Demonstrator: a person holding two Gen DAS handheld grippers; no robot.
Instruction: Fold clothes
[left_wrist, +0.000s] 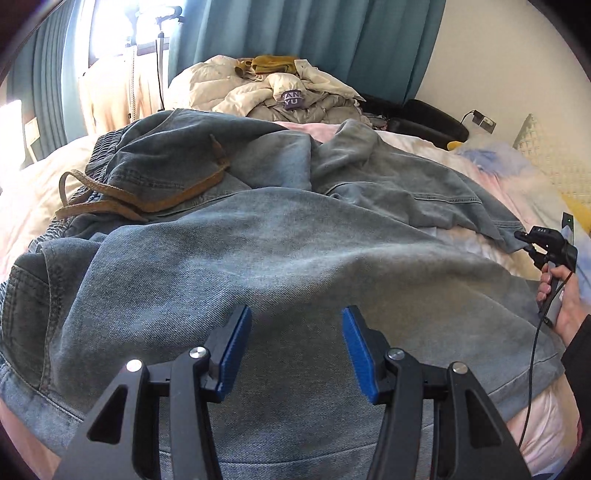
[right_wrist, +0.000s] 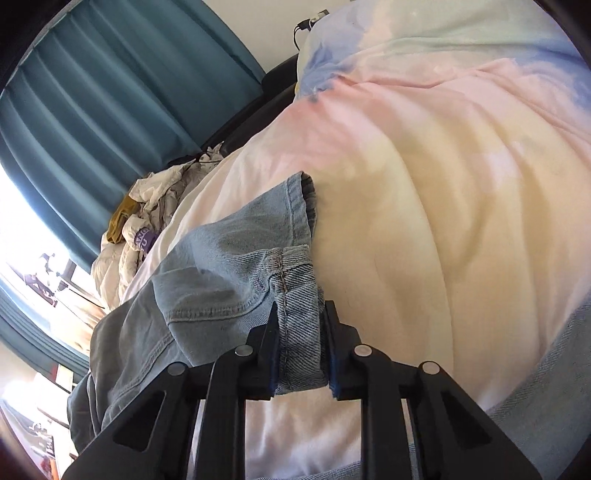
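Light blue jeans (left_wrist: 258, 240) lie spread over the bed, elastic waistband and brown drawstring (left_wrist: 122, 201) at the left. My left gripper (left_wrist: 296, 321) hovers just over the near denim leg, its blue pads wide apart with nothing between them. In the left wrist view the right gripper (left_wrist: 524, 238) sits at the far right, at a leg hem, held by a hand (left_wrist: 565, 306). In the right wrist view my right gripper (right_wrist: 300, 314) is shut on the jeans' hem cuff (right_wrist: 299, 332), the seam running between the pads.
The pastel pink, yellow and blue duvet (right_wrist: 424, 184) covers the bed. A heap of white and mustard clothes (left_wrist: 273, 88) lies at the far end, before teal curtains (left_wrist: 314, 33). A dark headboard (left_wrist: 424, 118) and a wall socket (left_wrist: 484, 120) stand at the back right.
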